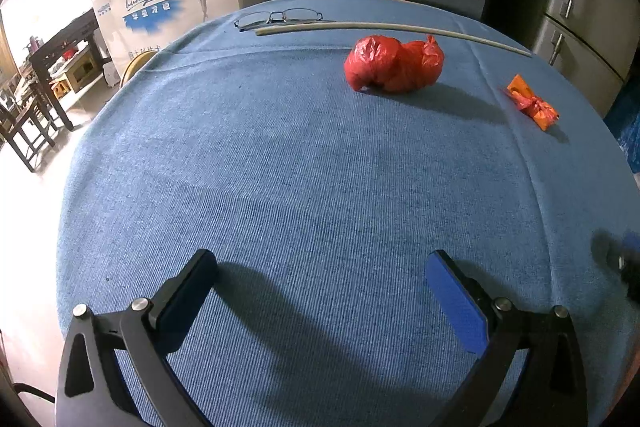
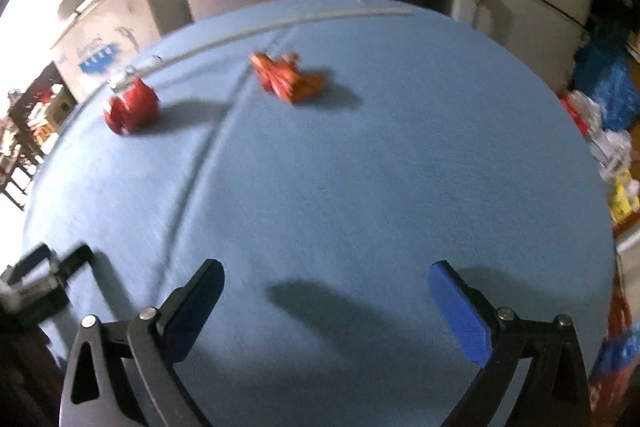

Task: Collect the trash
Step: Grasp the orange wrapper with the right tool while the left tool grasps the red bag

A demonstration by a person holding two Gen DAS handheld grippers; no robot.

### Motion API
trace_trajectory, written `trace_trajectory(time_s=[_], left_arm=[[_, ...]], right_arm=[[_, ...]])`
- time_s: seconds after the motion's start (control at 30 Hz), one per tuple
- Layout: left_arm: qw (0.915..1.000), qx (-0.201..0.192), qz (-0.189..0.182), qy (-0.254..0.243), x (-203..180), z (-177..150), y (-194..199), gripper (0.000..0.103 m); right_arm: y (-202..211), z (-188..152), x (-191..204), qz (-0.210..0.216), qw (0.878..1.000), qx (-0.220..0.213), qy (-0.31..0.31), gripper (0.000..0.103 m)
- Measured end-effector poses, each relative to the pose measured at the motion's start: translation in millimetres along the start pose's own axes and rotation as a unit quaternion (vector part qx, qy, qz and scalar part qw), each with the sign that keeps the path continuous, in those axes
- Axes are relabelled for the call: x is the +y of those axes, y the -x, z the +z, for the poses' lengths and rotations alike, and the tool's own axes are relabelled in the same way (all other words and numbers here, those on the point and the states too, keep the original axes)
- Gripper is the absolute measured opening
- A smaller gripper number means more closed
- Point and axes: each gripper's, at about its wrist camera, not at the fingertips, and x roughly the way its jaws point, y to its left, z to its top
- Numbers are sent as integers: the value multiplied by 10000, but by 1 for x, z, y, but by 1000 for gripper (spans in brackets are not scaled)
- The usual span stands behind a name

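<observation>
1. Looking along the left hand-held gripper [image 1: 320, 267]: its two fingers stand wide apart with nothing between them, over bare blue cloth on the desk [image 1: 280, 167]. The red bag bundle [image 1: 394, 63] lies ahead and a little right, well apart from the fingertips, its long axis running across the view. The orange wrapper [image 1: 533, 103] lies farther right, near the desk's edge. Spectacles [image 1: 278, 18] and a pale rod [image 1: 392, 29] rest along the far rim; neither reads as trash.

2. Looking along the right hand-held gripper [image 2: 326, 269], picture blurred: fingers likewise spread wide, empty. The orange wrapper [image 2: 287, 78] lies ahead, slightly left, its long axis slanting down to the right. The red bag bundle [image 2: 131, 105] sits far left. The left hand-held gripper [image 2: 44, 279] shows at the lower left edge.

3. Judgement: each piece lies nearly straight ahead of one hand, bundle to the left, wrapper to the right.
</observation>
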Motion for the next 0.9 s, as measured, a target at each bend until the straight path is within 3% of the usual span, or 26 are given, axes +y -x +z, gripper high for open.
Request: trace_trajectory(time_s=[0.1,0.17,0.4,0.5,0.6,0.77,0.9], left_arm=[[10000,-1,-3,1,0,0,0,103],[10000,-1,-3,1,0,0,0,103],[10000,-1,-4,0,0,0,0,103],[10000,0,8,-1,0,1,0,103],[9999,8,-53,-99,-5,3,0,103],[9973,-423,-319,-513,-31,39,8,103],[9954,-645,-486,-520,-47,85,-3,103]], right_arm=[[-9,37,10,169,9995,-197,193,89],[-18,59,16,253,9990,-233,285,71],[-66,121,28,39,9985,-49,544,59],[-88,123,26,-37,9988,203,449,42],[-87,121,24,41,9989,117,452,29],[-77,99,20,106,9989,29,454,28],[-67,86,10,231,9992,17,313,29]])
